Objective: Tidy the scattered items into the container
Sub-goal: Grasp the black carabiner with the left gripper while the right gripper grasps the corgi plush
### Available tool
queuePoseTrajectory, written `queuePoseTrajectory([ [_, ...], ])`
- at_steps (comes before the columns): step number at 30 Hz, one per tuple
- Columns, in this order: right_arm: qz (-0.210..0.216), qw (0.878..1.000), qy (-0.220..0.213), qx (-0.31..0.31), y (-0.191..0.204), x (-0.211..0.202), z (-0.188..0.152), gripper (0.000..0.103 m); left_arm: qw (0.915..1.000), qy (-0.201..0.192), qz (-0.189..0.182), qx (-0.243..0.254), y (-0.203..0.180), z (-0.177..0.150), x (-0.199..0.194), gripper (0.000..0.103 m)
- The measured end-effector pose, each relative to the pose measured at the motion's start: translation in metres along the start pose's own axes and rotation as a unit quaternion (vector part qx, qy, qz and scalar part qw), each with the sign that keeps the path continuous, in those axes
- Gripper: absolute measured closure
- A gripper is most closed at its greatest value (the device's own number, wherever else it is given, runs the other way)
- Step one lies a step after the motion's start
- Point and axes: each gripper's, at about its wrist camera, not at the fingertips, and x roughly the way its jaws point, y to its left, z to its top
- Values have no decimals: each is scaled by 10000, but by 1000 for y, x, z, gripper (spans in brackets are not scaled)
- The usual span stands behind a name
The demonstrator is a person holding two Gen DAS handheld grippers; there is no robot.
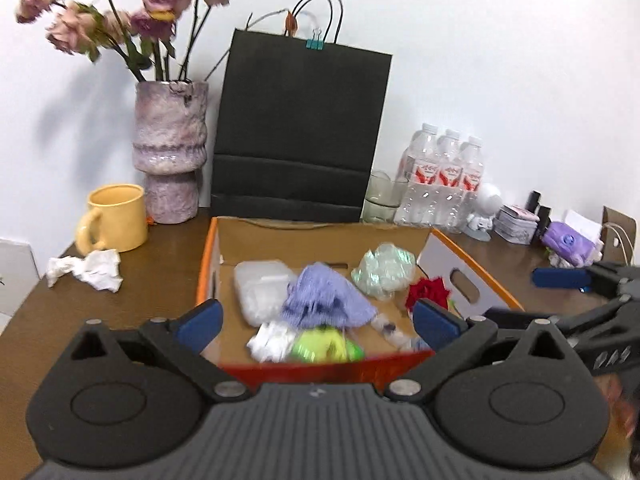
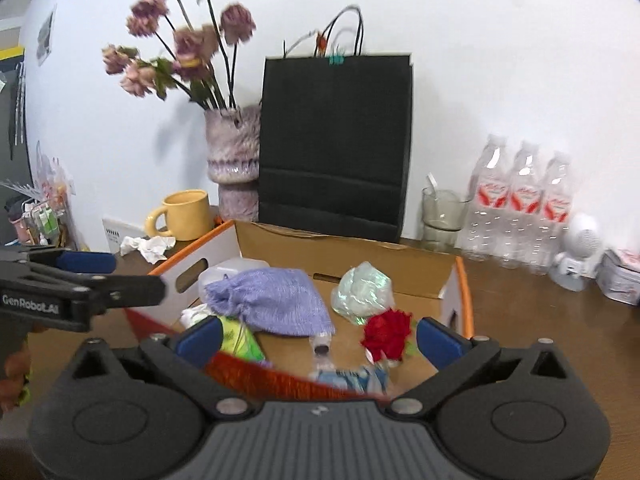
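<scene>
White lettering reading "GenRobot.AI" runs along the black body of the left gripper (image 2: 86, 266), seen at the left edge of the right wrist view. The red labels on the water bottles (image 2: 520, 196) carry print too blurred to read.

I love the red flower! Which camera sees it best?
The right wrist view shows the red flower best: it is large, near the middle and fully in sight inside the box. In the left wrist view it is smaller, partly behind a blue finger pad.
</scene>
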Motion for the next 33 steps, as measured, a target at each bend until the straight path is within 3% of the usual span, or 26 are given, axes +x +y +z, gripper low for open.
queuePoseTrajectory([
  [6, -107, 9996, 166, 186, 5, -39, -46, 0, 9995, 210, 212, -39, 12, -47, -36, 0],
  [12, -146, 9980, 497, 372, 21, -50, -89, 0, 9984, 509, 164, -207, 17, -84, -58, 0],
  [17, -61, 9968, 667, 434, 35, -50, -106, 0, 9974, 705, 65, 136, 2, -102, -63, 0],
  [24, -136, 9965, 691, 444, 42, -48, -105, 0, 9926, 808, -61, 908, -24, -107, -51, 2],
  [26, -181, 9960, 718, 499, 40, -46, -104, 0, 9882, 911, -28, 1229, -33, -109, -39, 10],
  [28, -201, 9956, 730, 547, 38, -45, -104, 0, 9852, 1062, 6, 1344, -37, -111, -28, 25],
  [32, -241, 9951, 756, 596, 35, -44, -106, 0, 9854, 1230, -210, 1160, -34, -109, -15, 46],
  [33, -248, 9949, 762, 614, 34, -44, -107, 0, 9857, 1235, -264, 1118, -33, -108, -14, 56],
])
